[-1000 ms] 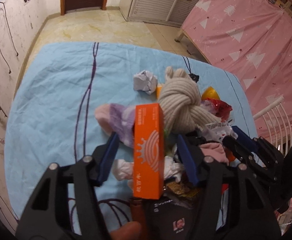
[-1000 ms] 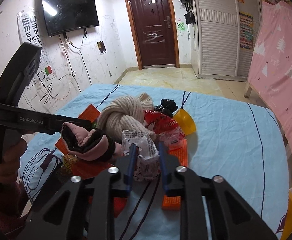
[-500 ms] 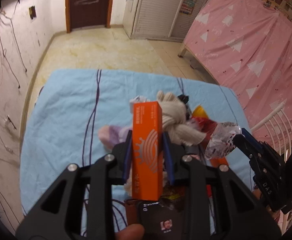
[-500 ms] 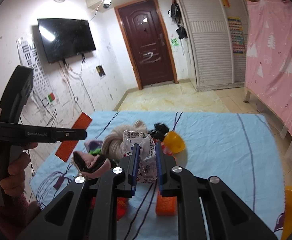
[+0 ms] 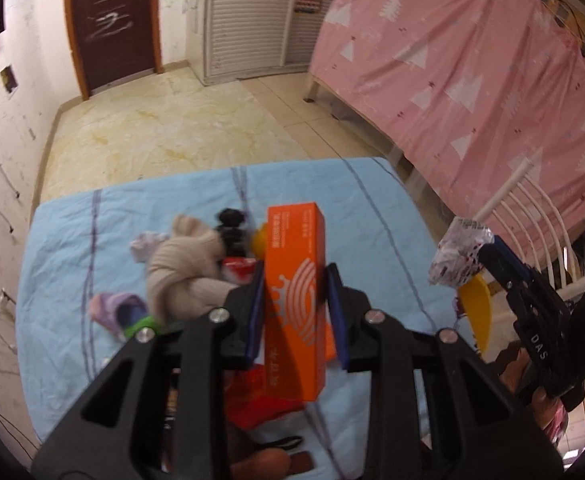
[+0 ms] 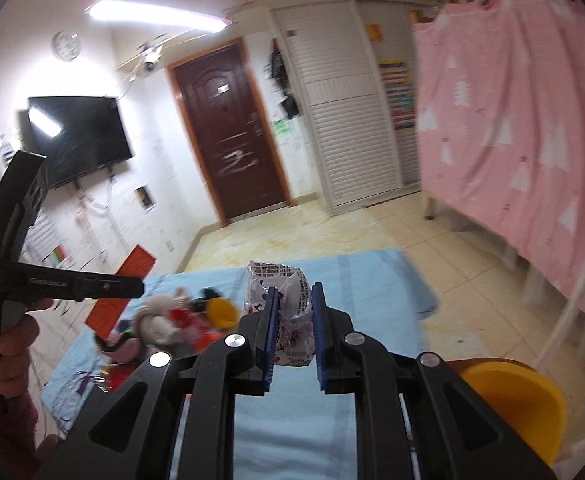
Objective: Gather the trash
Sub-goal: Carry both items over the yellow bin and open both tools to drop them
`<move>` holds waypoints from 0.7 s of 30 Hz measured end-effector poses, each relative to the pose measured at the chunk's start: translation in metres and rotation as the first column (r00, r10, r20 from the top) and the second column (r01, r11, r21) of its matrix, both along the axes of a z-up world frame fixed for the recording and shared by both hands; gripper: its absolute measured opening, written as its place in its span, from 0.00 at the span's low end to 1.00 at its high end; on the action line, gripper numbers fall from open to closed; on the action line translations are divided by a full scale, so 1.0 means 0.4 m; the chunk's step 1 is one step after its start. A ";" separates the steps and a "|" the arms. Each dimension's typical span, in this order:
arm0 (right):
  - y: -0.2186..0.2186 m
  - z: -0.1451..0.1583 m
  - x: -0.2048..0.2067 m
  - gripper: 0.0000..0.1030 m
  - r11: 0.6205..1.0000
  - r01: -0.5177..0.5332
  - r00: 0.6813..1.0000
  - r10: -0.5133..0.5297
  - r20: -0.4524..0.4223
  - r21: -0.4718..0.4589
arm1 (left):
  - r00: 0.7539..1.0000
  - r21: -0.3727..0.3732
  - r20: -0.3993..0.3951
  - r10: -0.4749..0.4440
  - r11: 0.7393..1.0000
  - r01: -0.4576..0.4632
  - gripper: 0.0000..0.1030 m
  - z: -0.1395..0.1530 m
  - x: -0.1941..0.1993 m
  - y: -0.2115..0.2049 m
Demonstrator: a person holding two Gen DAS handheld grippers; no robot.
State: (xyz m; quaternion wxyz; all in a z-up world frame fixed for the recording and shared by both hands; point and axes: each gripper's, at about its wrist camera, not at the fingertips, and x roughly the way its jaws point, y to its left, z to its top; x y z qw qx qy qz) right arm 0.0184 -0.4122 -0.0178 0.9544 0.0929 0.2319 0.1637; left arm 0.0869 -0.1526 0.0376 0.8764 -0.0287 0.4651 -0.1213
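Note:
My left gripper (image 5: pixel 294 276) is shut on a long orange carton (image 5: pixel 295 248), holding it upright above the blue-sheeted table (image 5: pixel 64 240). The same carton (image 6: pixel 136 266) shows at the left of the right wrist view, clamped in the left gripper (image 6: pixel 140 286). My right gripper (image 6: pixel 295 300) is shut on a crumpled white printed wrapper (image 6: pixel 280 284), lifted off the table. From the left wrist view, that wrapper (image 5: pixel 458 258) hangs at the tip of the right gripper (image 5: pixel 488 252), past the table's right edge.
A pile lies on the sheet: a knotted beige scarf (image 5: pixel 180 272), a purple sock (image 5: pixel 116 308), crumpled white paper (image 5: pixel 146 244), a black item (image 5: pixel 230 220) and a red wrapper (image 5: pixel 238 268). A yellow tub (image 6: pixel 520 400) sits low right beside a white chair (image 5: pixel 532 208).
The left jaws closed on the orange carton and lifted it off the pile. Both grippers rose and swung right, the right one carrying the wrapper beyond the table edge.

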 end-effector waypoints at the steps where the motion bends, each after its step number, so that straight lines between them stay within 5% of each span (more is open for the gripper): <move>1: -0.025 -0.004 -0.007 0.09 1.000 0.021 1.000 -0.021 0.002 0.000 | 1.000 0.007 -0.002 -0.016 1.000 0.016 0.26 0.001 0.001 -0.027; 11: -0.298 -0.133 -0.061 0.09 0.966 0.260 0.963 -0.259 -0.070 0.008 | 0.977 0.098 -0.058 -0.205 0.973 0.210 0.26 -0.012 -0.009 -0.377; 15: -0.367 -0.202 -0.058 0.09 0.958 0.284 0.952 -0.278 -0.124 0.033 | 0.959 0.110 -0.087 -0.268 0.955 0.277 0.26 -0.036 -0.005 -0.505; 18: -0.407 -0.233 -0.052 0.22 0.955 0.285 0.950 -0.269 -0.161 0.081 | 0.947 0.119 -0.106 -0.303 0.942 0.314 0.26 -0.055 -0.006 -0.586; 20: -0.444 -0.245 -0.069 0.38 0.945 0.311 0.942 -0.293 -0.164 0.098 | 0.941 0.118 -0.120 -0.317 0.936 0.331 0.26 -0.067 -0.002 -0.629; 21: -0.463 -0.250 -0.076 0.55 0.937 0.331 0.936 -0.311 -0.166 0.108 | 0.933 0.117 -0.133 -0.334 0.930 0.349 0.27 -0.075 0.000 -0.658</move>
